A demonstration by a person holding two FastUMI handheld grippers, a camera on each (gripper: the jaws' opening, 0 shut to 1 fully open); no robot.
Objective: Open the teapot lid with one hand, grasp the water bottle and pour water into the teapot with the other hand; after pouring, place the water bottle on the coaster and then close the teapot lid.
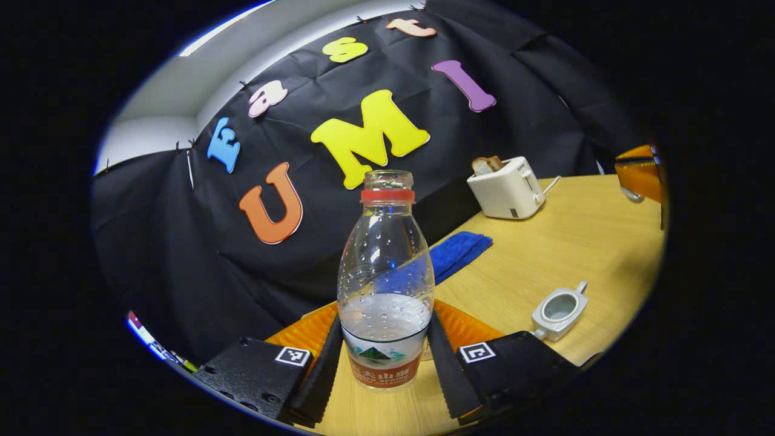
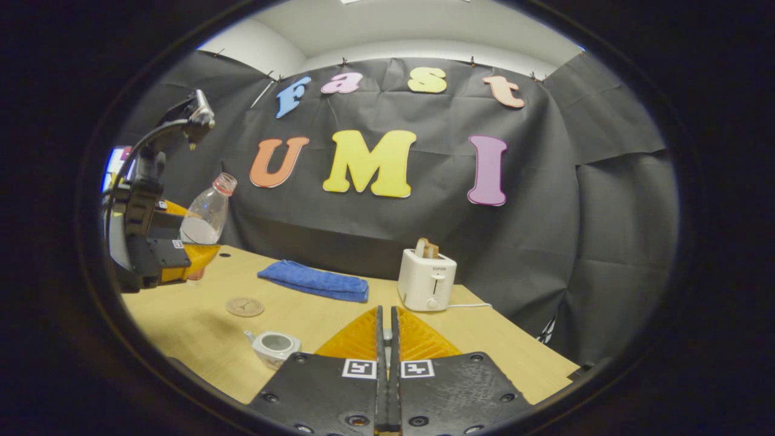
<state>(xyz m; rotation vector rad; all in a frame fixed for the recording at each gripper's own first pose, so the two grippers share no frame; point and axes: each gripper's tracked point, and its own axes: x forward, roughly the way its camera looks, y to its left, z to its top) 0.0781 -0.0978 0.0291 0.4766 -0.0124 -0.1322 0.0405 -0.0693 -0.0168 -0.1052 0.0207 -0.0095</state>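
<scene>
L gripper (image 1: pixel 382 363) is clamped on the water bottle (image 1: pixel 385 284), both fingers pressed to its labelled lower part. Bottle is uncapped, part full, w/ droplets inside. In the right gripper view it's lifted off the table (image 2: pixel 181 321) and tilted, neck leaning toward the wall; the left gripper view doesn't give that tilt.

R gripper (image 2: pixel 387 339) has fingers pressed together. A small pale bit sits in the slit betw. them, can't tell what it is.

Teapot (image 2: pixel 273 347) stands on the table w/ its top open, just left of the R gripper. Coaster (image 2: pixel 245 306) lies bare beyond it, apart from the pot.

Blue cloth (image 2: pixel 315 281) and toaster (image 2: pixel 427 278) w/ bread sit nr the wall.
</scene>
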